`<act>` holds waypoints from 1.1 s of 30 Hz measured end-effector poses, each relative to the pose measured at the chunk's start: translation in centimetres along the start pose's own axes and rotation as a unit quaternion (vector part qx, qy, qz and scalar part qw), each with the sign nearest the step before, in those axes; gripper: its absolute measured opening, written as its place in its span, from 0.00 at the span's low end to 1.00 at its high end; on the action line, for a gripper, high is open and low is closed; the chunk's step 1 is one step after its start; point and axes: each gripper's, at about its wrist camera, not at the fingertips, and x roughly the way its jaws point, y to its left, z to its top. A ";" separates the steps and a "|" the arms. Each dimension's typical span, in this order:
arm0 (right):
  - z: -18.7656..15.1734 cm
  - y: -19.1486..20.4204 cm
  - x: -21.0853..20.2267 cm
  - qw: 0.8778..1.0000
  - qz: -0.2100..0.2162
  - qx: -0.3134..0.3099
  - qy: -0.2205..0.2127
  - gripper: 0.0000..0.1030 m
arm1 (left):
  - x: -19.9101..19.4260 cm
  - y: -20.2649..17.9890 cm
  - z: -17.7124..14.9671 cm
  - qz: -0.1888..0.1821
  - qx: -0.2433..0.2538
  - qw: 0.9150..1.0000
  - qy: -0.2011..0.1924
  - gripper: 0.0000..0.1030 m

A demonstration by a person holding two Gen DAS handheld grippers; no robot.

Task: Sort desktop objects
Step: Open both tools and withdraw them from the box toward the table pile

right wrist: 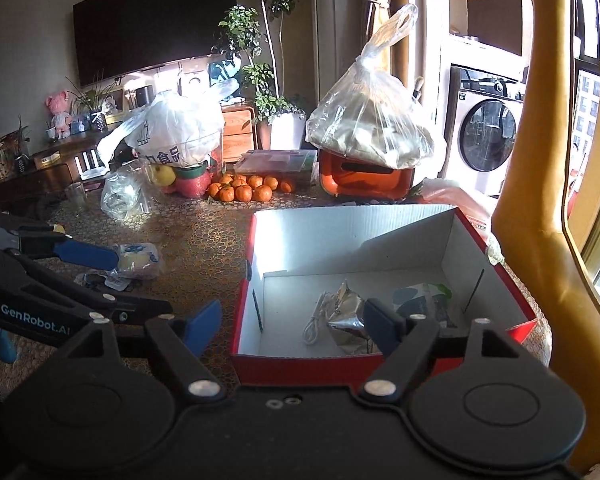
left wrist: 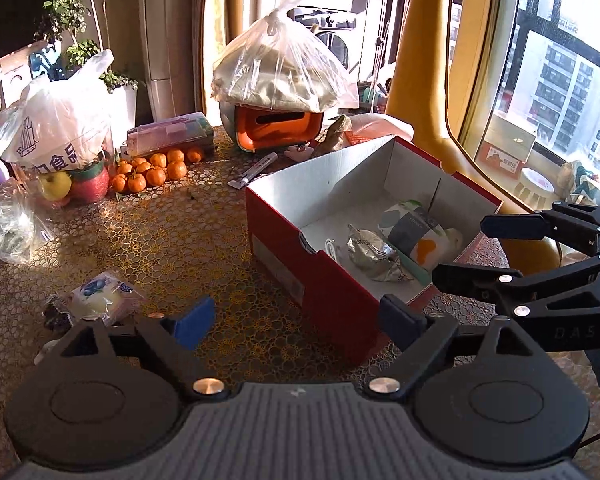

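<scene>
Left wrist view: the left gripper (left wrist: 296, 322) stands wide apart and empty above the table (left wrist: 172, 240); the snack packet (left wrist: 104, 300) lies just left of its left finger; the red box (left wrist: 340, 276) sits ahead, holding a foil pouch (left wrist: 374, 254).

Right wrist view: the right gripper (right wrist: 294, 326) gapes, gripping nothing, over the box's near wall (right wrist: 300, 368); the foil pouch (right wrist: 346, 312) lies beyond, between the fingers.

A washing machine (right wrist: 486, 136) and potted plant (right wrist: 268, 108) are seen beyond the counter's far edge — a dark television (right wrist: 152, 20) is mounted behind.
</scene>
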 end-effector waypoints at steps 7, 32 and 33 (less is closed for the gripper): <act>-0.2 3.5 -0.1 1.000 0.021 -0.017 -0.006 0.78 | -2.8 3.1 -2.3 0.014 -0.038 0.999 -0.020 0.97; -1.4 15.2 3.2 0.991 0.107 -0.080 -0.017 0.78 | -8.9 13.7 -9.0 0.114 -0.111 0.984 -0.073 0.98; -1.5 15.5 3.5 0.990 0.110 -0.082 -0.015 0.78 | -8.7 14.1 -9.1 0.114 -0.115 0.984 -0.073 0.98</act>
